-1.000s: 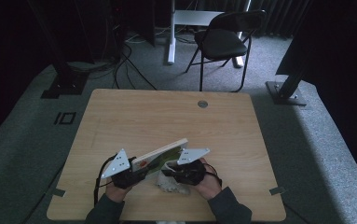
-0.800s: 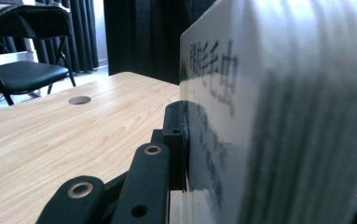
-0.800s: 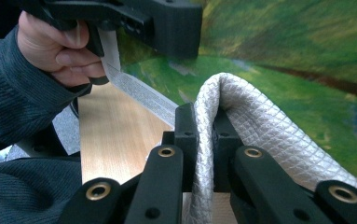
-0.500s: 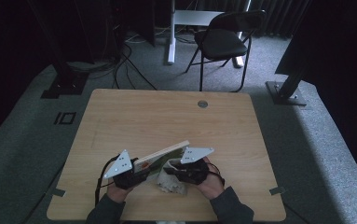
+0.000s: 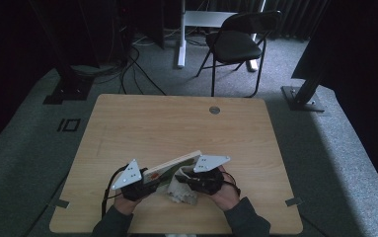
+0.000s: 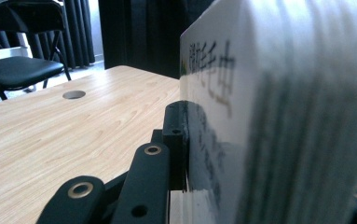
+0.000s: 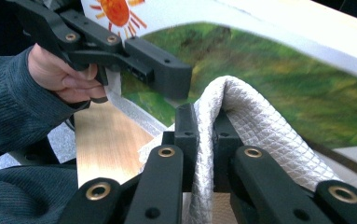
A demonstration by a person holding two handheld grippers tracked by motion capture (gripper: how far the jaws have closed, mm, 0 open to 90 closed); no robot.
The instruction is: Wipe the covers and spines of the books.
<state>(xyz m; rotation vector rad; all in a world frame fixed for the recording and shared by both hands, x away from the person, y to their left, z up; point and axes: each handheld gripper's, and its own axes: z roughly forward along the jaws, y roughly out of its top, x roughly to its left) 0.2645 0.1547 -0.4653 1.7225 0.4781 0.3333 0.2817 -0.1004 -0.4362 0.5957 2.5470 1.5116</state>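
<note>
A thin picture book [image 5: 174, 165] with a green-and-sun cover [image 7: 269, 70] is held tilted above the table's near edge. My left gripper [image 5: 149, 178] is shut on the book's lower left end. One of its fingers [image 6: 174, 135] presses flat on the cover [image 6: 278, 116]; the other is hidden behind the book. My right gripper [image 5: 185, 180] is shut on a white quilted cloth [image 7: 250, 121]. The cloth's fold rises between the jaws [image 7: 204, 126] and rests against the book's painted face. More cloth [image 5: 181, 193] hangs bunched under the book. The left gripper [image 7: 167, 79] also shows in the right gripper view.
The wooden table [image 5: 176, 128] has a round cable hole [image 5: 214, 110] at its far side. A black folding chair [image 5: 236, 44] and a white desk leg [image 5: 180, 34] stand beyond it on grey carpet. Dark stands flank the table.
Both grippers, with book and cloth, have drifted slightly to the right; both holds are unchanged.
</note>
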